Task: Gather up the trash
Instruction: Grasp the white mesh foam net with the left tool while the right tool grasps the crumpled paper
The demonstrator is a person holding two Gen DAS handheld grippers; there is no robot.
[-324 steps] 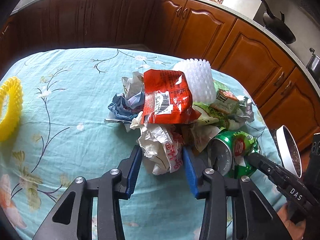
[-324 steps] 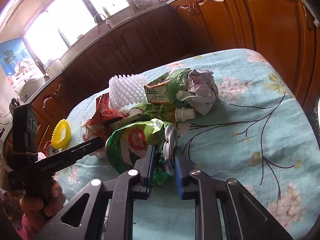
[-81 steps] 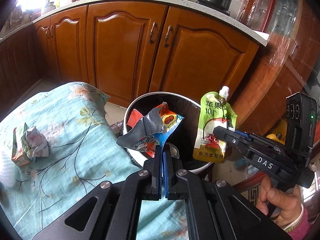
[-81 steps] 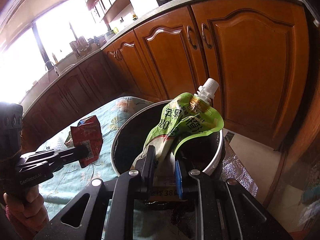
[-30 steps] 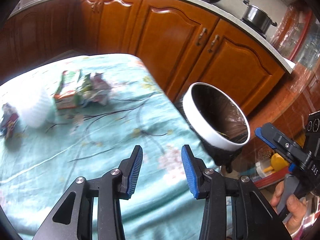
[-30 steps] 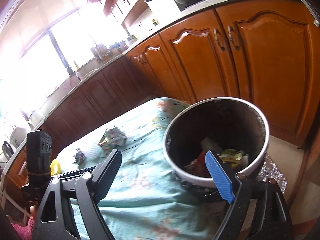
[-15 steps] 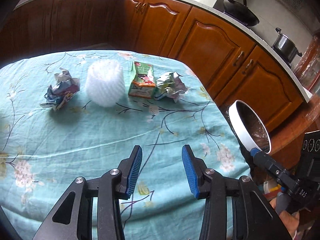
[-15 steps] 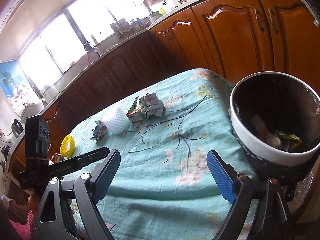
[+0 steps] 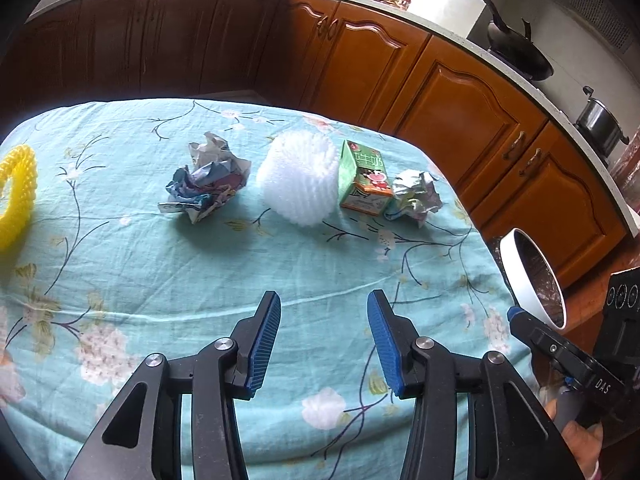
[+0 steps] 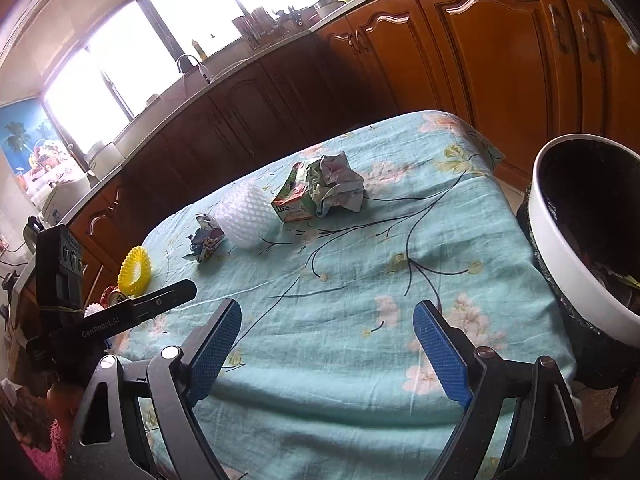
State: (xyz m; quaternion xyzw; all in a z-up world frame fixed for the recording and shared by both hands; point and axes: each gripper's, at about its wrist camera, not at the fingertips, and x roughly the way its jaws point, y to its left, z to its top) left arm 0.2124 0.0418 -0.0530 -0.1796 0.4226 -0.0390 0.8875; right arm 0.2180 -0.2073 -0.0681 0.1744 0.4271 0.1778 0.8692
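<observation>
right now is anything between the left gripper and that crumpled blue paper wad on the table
Nothing visible. The left gripper hangs open over bare tablecloth, and the crumpled blue paper wad lies ahead and a little to its left. The white foam net sits to the wad's right, apart from it and off that line.

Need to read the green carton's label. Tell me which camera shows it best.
Left wrist view: the green carton faces the camera unobstructed, its print showing. In the right wrist view the carton is smaller, seen at an angle, and partly hidden by the crumpled wrapper.
</observation>
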